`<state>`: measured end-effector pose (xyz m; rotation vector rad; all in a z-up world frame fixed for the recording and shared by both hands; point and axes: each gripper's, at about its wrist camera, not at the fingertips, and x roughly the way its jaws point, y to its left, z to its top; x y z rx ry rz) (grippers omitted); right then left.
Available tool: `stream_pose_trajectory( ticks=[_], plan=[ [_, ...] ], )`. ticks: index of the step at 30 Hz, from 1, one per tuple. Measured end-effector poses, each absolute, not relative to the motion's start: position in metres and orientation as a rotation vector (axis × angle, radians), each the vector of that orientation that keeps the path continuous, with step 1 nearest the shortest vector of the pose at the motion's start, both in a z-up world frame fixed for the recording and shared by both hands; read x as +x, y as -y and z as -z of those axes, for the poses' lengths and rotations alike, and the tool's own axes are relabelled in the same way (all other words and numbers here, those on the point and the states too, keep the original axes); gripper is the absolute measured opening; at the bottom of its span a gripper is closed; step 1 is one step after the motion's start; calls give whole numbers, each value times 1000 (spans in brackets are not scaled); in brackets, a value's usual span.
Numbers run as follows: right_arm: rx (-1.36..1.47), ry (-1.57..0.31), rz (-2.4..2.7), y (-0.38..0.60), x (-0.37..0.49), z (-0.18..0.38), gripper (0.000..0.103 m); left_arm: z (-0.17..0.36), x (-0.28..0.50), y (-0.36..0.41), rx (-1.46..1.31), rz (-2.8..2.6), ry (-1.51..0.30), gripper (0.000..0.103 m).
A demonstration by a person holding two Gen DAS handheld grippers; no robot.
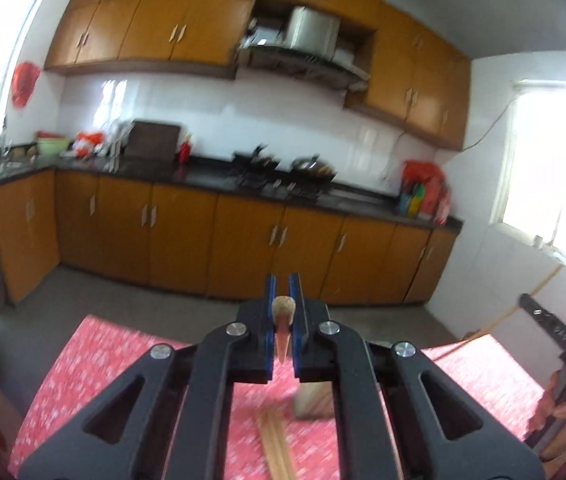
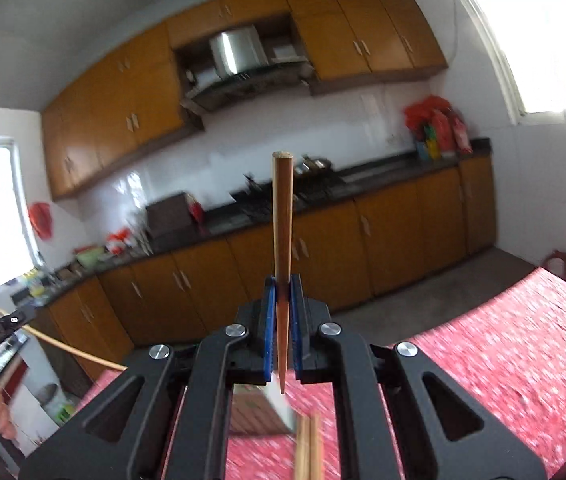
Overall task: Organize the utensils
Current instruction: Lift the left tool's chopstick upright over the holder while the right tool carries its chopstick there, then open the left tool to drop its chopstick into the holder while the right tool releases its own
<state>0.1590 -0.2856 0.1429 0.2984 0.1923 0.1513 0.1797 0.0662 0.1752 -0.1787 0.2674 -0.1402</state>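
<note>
Chopsticks mid-sort, one clamped per gripper, both lifted off the red patterned surface. Left gripper closed narrow on a chopstick, seen almost end-on, butt end poking just past the fingertips; same stick visible from the right wrist view as a pale shaft running off that gripper. Right gripper closed narrow on a reddish-brown chopstick, standing well forward of the fingertips, thin tip back between the blue pads. Still on the surface, directly below both grippers: loose bundle of chopsticks just beside a box-like wooden holder, blurred, contents not readable. Judging progress as partial: two sticks picked, none confirmed stowed, loose bundle left to do. Likely next: drop both into the holder; tip alignment probably the fiddly part. Behind the surface: grey floor, orange cabinets, dark kitchen counter with stove, range hood above, bright windows either side. Heavy motion blur throughout.
</note>
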Motion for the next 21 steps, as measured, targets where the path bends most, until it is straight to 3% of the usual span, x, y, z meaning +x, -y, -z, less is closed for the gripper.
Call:
stream_pose_trajectory(
  ticks=[5,15,16,18,19,21],
  plan=[
    [273,-162,-201,262,171,-147,8,-187,192,-30,-164,218,-260,7],
    [217,-333,-210,234,211,-103,8,-132,248,14,-143,258,-414,8],
    [217,-335,-212,234,209,-103,13,-128,251,16,-146,258,-423,8],
    [210,-325,-205,235,206,-105,36,-124,254,17,-150,255,-426,8],
    [211,-311,-201,236,203,-107,53,-123,254,17,-150,252,-422,10],
    [205,-284,-196,238,196,-113,56,-123,253,17,-154,253,-414,19]
  ],
)
